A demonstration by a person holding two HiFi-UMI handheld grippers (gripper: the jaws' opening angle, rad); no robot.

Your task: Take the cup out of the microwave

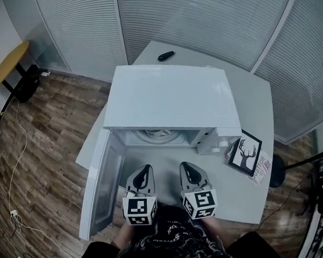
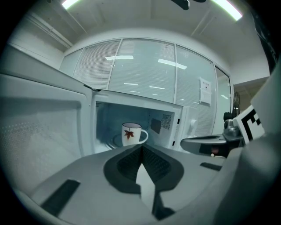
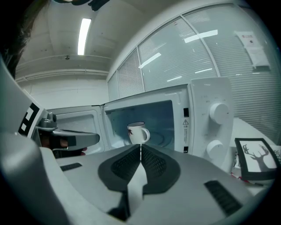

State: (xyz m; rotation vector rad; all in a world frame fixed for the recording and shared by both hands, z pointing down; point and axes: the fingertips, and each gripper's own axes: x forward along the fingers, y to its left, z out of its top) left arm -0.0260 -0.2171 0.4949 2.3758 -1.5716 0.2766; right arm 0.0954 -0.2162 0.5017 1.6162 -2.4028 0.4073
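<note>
A white microwave [image 1: 170, 100] stands on a white table, its door [image 1: 102, 181] swung open to the left. Inside, on the glass turntable [image 1: 159, 135], a white cup [image 2: 131, 133] with a red leaf print stands upright, its handle to the right; the same cup [image 3: 137, 132] also shows in the right gripper view. My left gripper [image 1: 147, 167] and right gripper [image 1: 184, 165] hover side by side in front of the opening, both pointing at it, well short of the cup. Each has its jaws shut with nothing between them.
A framed deer picture [image 1: 246, 154] lies on the table right of the microwave, over a printed sheet. A black remote [image 1: 166, 56] lies behind the microwave. The microwave's two knobs [image 3: 218, 112] are on its right panel. A yellow side table [image 1: 7, 65] stands far left on the wood floor.
</note>
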